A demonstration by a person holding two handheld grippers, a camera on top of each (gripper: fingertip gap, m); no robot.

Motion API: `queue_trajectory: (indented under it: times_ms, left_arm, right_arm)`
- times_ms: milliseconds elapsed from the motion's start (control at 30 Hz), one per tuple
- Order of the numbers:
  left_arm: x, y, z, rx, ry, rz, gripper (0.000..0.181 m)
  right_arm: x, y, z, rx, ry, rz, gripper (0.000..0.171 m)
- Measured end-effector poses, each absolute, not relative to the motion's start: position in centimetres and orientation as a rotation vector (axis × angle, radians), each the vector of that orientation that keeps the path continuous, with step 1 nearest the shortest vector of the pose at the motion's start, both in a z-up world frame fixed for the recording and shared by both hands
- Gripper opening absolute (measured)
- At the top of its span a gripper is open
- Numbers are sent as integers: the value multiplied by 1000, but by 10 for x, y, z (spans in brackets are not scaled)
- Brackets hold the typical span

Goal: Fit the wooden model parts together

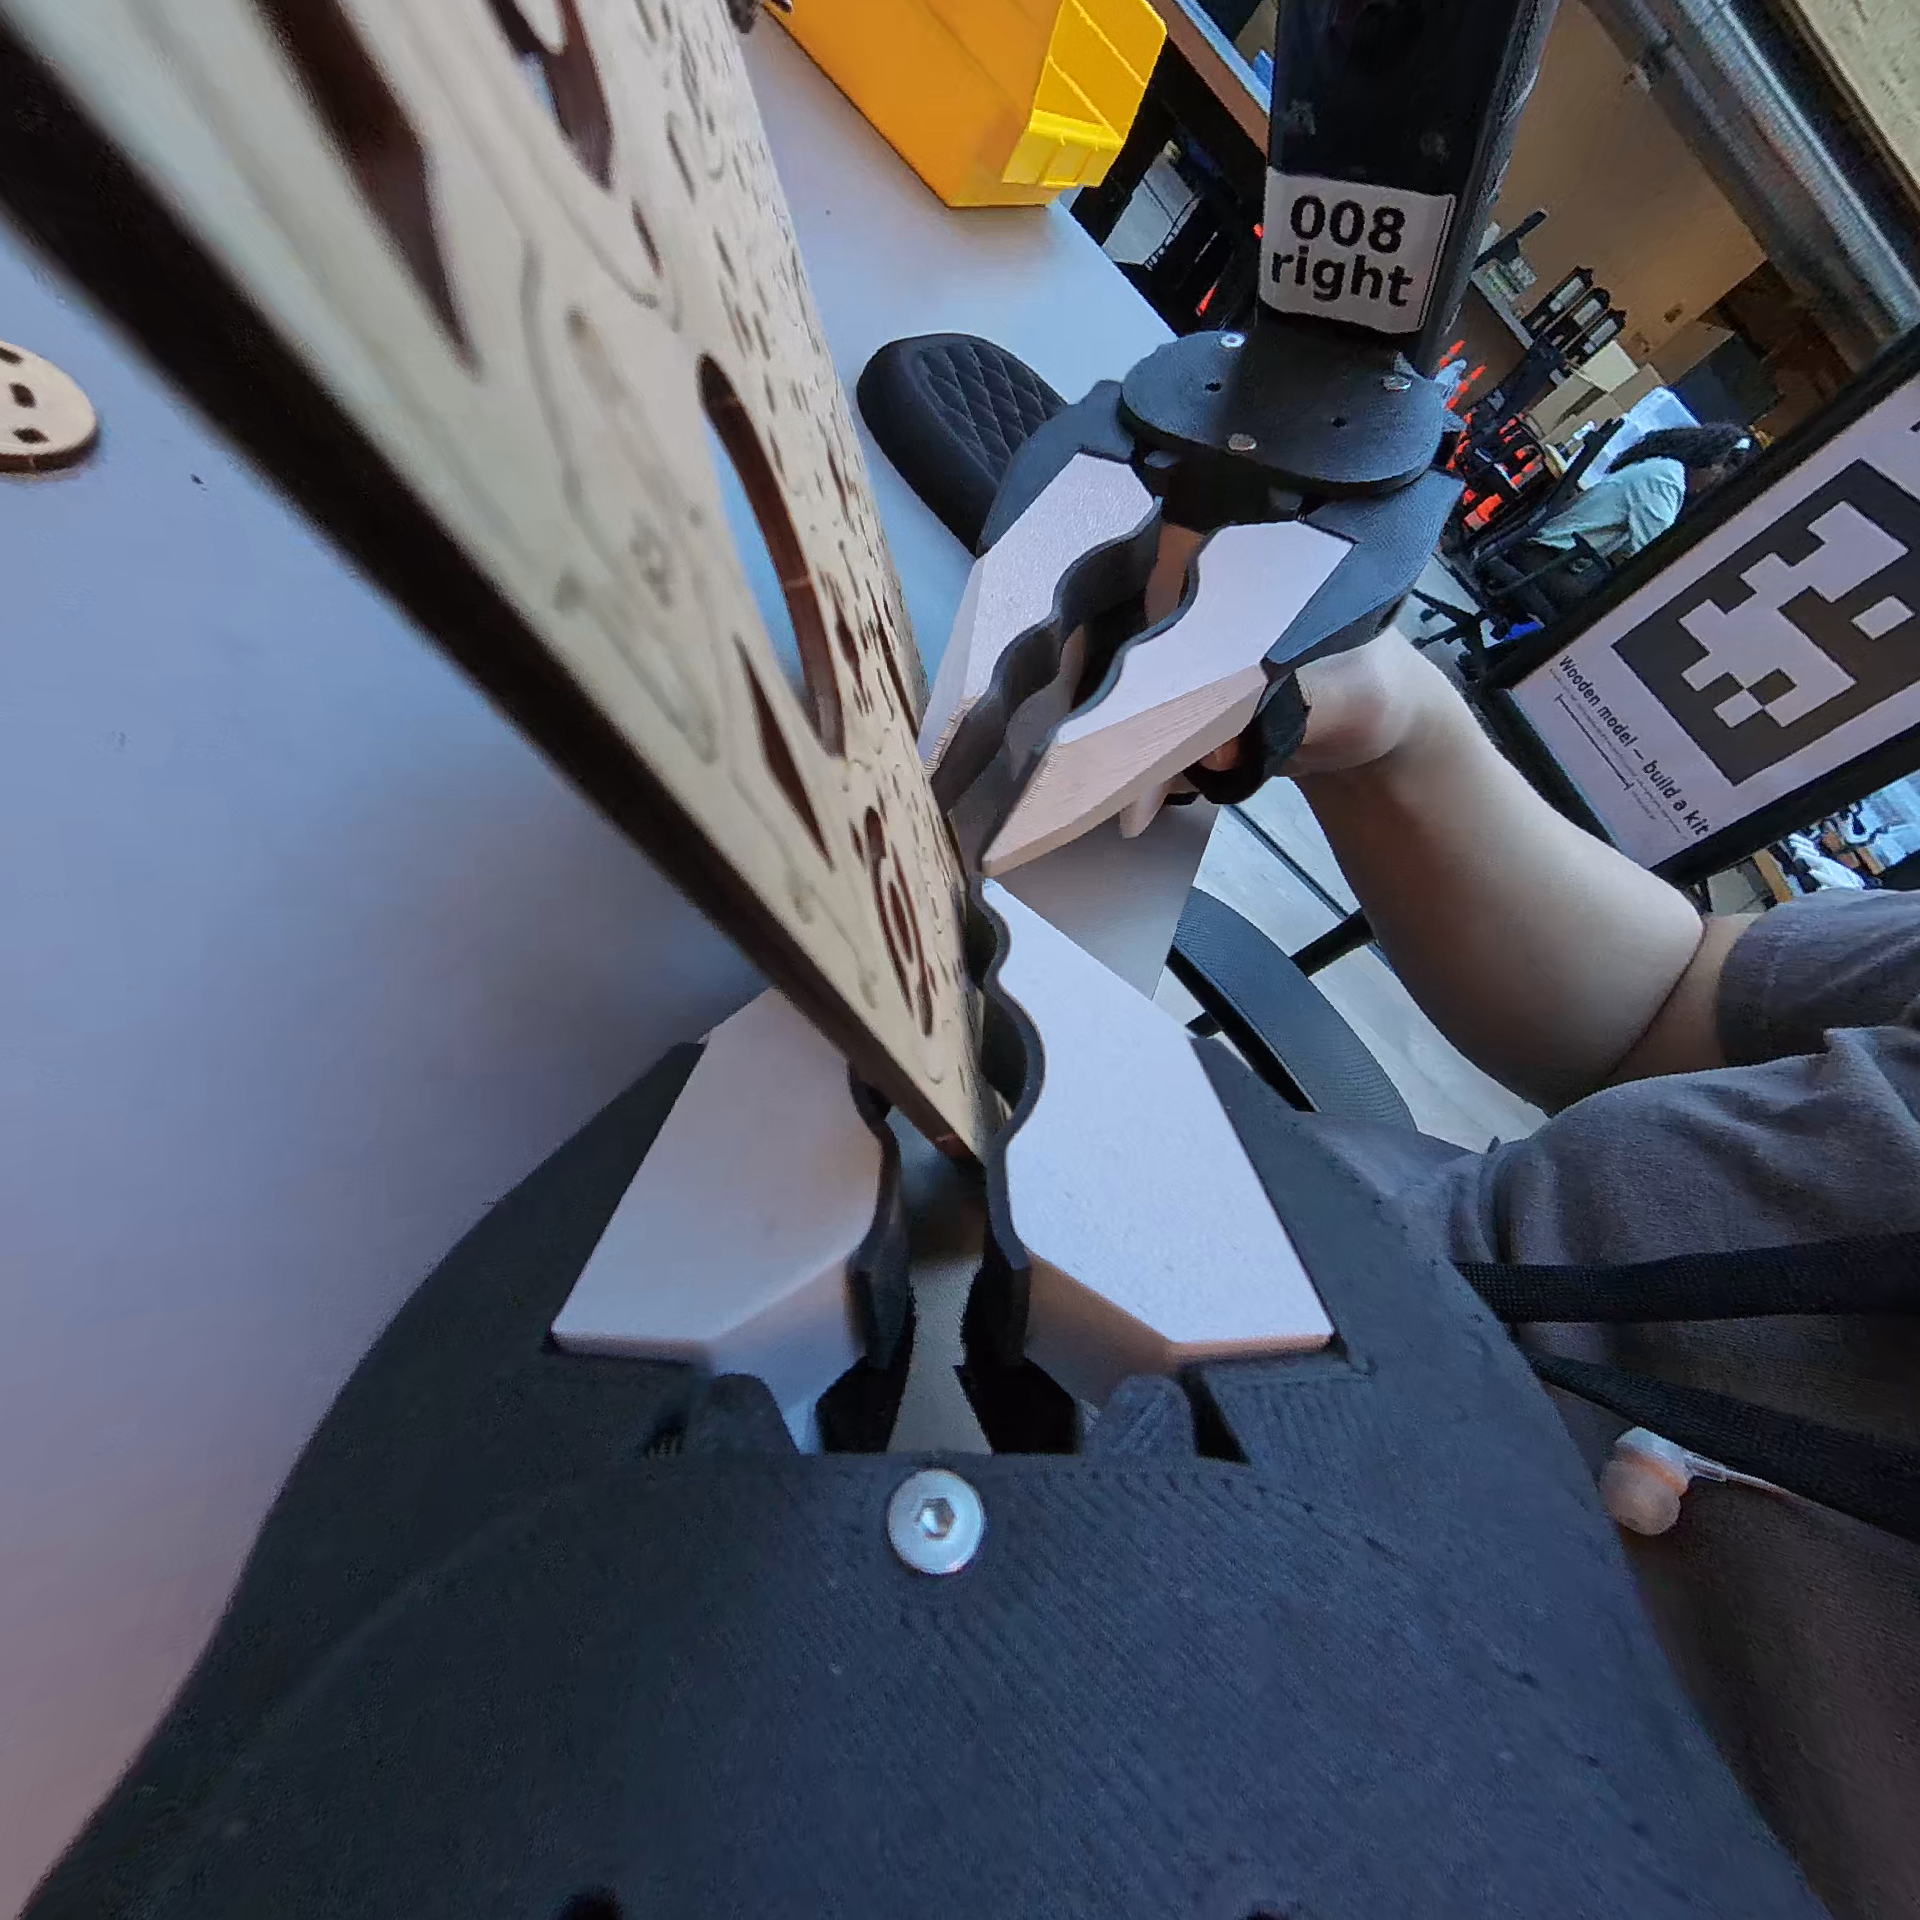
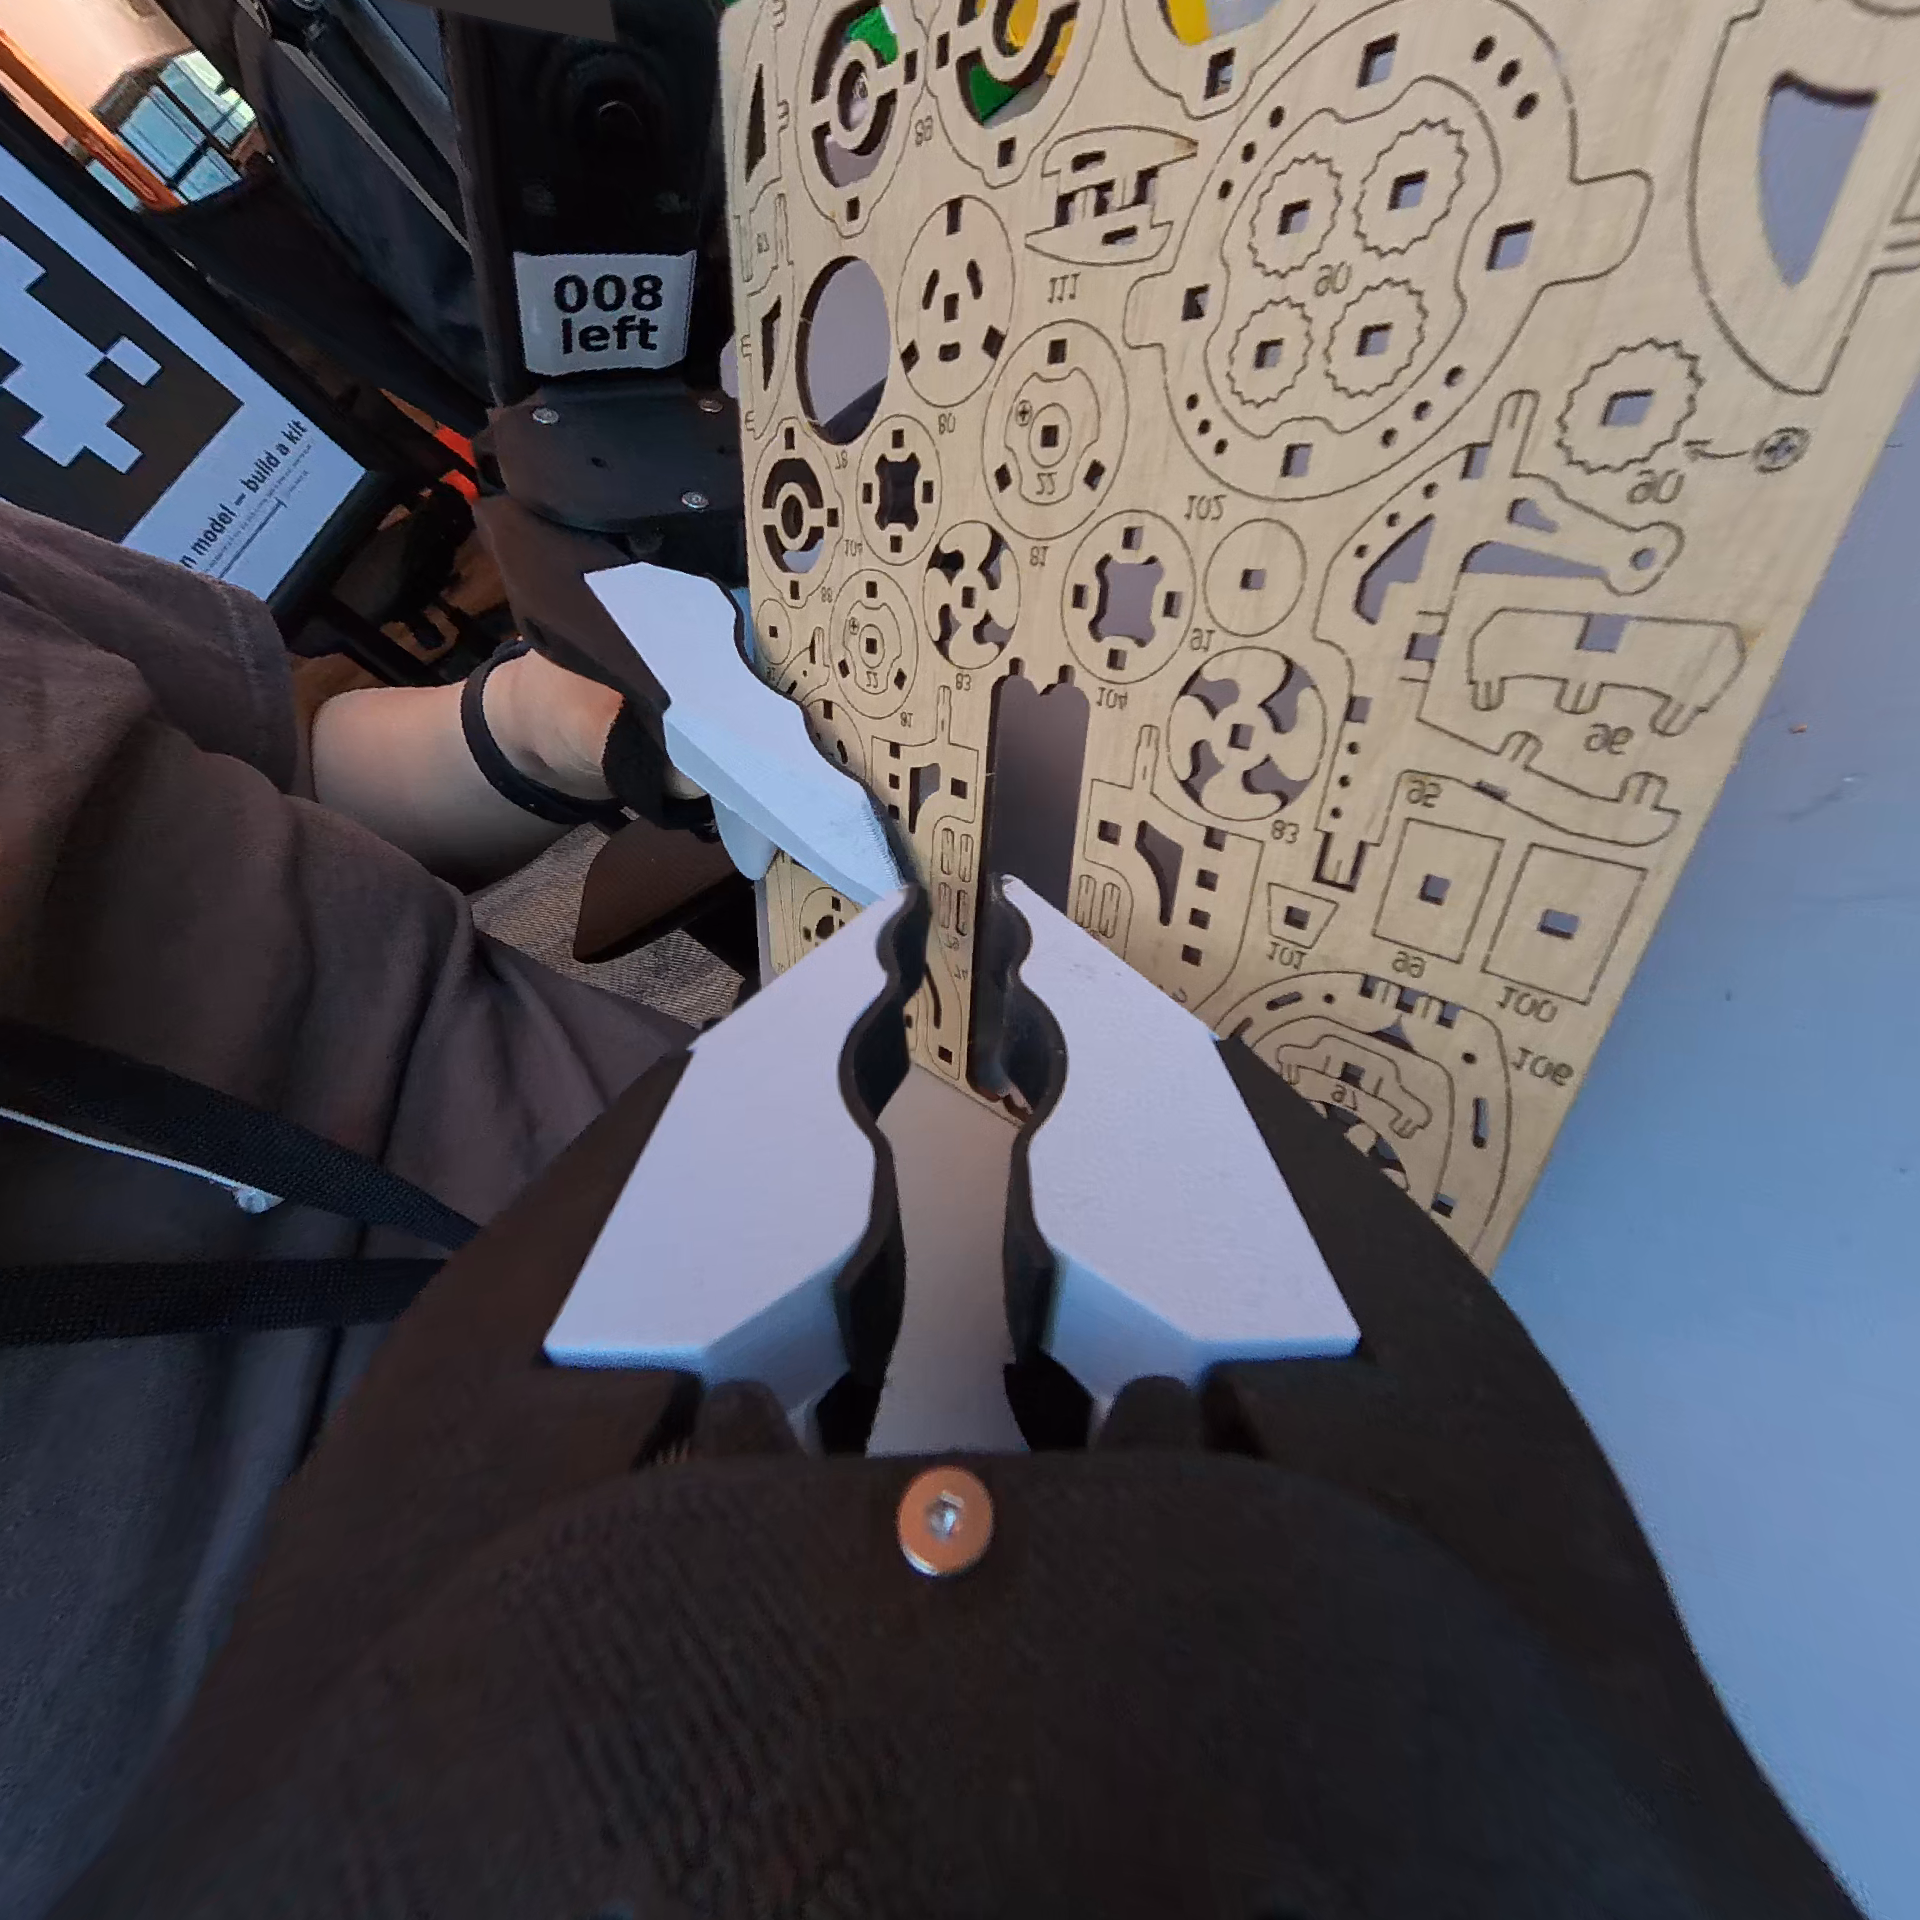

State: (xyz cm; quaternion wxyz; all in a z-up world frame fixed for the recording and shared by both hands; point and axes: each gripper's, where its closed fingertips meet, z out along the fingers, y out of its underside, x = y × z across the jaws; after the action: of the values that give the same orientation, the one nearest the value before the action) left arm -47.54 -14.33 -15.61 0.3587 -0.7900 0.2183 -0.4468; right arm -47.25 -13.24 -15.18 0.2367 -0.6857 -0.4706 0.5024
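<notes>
Wooden sheet (image 2: 1299, 582) of model parts stands up tall in the middle of the right wrist view, lifted off the desk (image 1: 260, 779). Most parts are still stuck in it. A few holes show where some were popped out. One round part (image 1: 36, 410) lies loose on the desk at the left edge of the left wrist view. I think the job has only just begun, since nothing looks joined yet.

The left gripper (image 1: 940, 1101) has its fingers pinching the sheet's edge. The right gripper (image 2: 961, 997) has its fingers a little apart around a thin strip (image 2: 982, 966) at the sheet's bottom edge, but I cannot tell if they squeeze it.

The desk is smooth and grey. A yellow bin (image 1: 987, 94) sits at the top. Behind is a busy workshop, with a black-and-white sign (image 1: 1766, 623) at the right.
</notes>
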Motion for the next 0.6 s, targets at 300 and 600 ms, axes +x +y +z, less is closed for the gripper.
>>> queue_trajectory:
  times_ms: [300, 600]
  left_arm:
    - [-476, -144, -157, -2025, 590, -1096, 2]
    - [-476, -144, -156, -2017, 597, -1075, 2]
  right_arm:
    - [-472, -129, -156, -1860, -1329, 1277, 8]
    - [-472, -126, -158, -1855, -1331, 1234, 7]
